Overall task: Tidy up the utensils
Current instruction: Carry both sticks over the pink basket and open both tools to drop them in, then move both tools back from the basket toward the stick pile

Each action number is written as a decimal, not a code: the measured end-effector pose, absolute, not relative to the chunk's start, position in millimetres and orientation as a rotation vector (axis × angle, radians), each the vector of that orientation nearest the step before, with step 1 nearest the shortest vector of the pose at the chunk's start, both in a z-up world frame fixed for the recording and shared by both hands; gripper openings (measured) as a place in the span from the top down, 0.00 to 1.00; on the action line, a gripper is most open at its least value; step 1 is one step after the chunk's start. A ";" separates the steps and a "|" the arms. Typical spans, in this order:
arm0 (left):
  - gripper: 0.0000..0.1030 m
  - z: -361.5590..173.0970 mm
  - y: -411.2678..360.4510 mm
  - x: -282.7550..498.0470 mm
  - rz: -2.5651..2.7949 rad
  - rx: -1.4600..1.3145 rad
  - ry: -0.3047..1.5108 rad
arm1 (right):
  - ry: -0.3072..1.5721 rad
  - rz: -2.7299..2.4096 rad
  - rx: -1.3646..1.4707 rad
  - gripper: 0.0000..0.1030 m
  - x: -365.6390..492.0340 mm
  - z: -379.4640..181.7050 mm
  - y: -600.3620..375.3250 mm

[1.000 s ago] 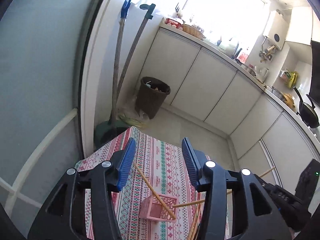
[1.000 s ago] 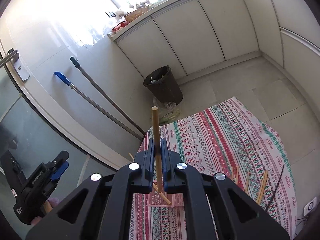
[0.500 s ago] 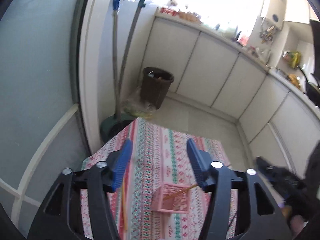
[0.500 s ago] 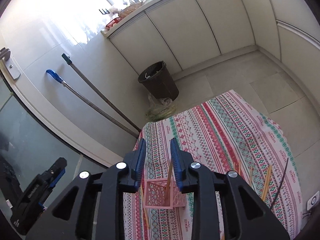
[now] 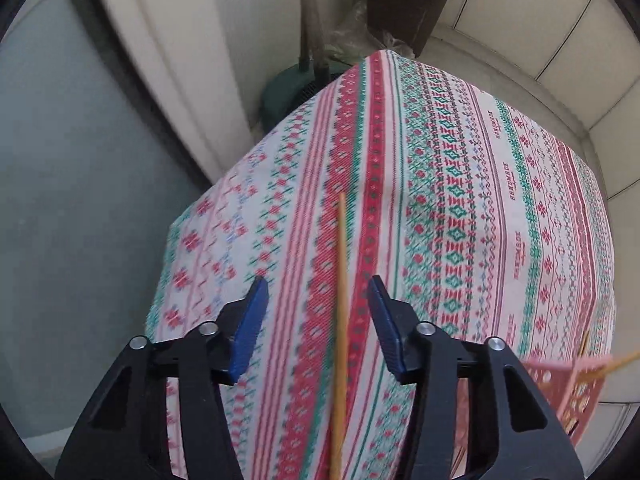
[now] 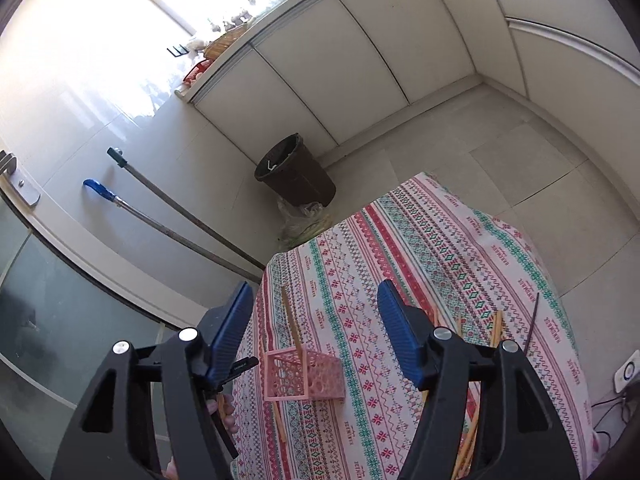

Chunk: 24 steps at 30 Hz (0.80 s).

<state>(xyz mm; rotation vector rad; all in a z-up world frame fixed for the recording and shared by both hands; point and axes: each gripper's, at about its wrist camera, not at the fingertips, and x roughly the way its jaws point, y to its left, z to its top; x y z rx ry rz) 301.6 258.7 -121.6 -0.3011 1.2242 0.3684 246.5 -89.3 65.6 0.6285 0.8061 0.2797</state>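
A pink lattice basket (image 6: 303, 376) stands on the patterned tablecloth (image 6: 400, 264); it also shows at the right edge of the left wrist view (image 5: 568, 396). One wooden chopstick (image 6: 291, 327) leans in it. Another chopstick (image 5: 341, 320) lies on the cloth between the open fingers of my left gripper (image 5: 314, 312), untouched. My right gripper (image 6: 314, 326) is open and empty above the basket. Several more chopsticks (image 6: 496, 328) lie on the cloth to the right.
A dark waste bin (image 6: 294, 172) and two long-handled cleaning tools (image 6: 180, 216) stand against the wall beyond the table. White cabinets (image 6: 360, 60) line the back. A glass door (image 5: 60, 200) is at the left. A thin dark stick (image 6: 532, 320) lies near the right chopsticks.
My right gripper opened and let its chopstick drop into the basket, then opened wider. My left gripper tilted down and moved left over the chopstick on the cloth.
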 end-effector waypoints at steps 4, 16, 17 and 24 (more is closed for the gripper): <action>0.70 -148.7 253.5 323.4 0.393 -0.244 1.276 | 0.826 0.256 0.629 0.38 251.8 58.2 -102.8; 0.96 -31.9 252.2 240.5 0.379 -0.212 1.004 | 0.877 0.328 0.688 0.36 250.2 58.9 -107.9; 0.96 -12.5 247.6 228.3 0.377 -0.207 0.960 | 0.873 0.336 0.695 0.35 247.7 61.0 -107.5; 0.96 81.8 217.9 148.7 0.385 -0.153 0.686 | 0.851 0.380 0.686 0.33 232.6 74.2 -102.7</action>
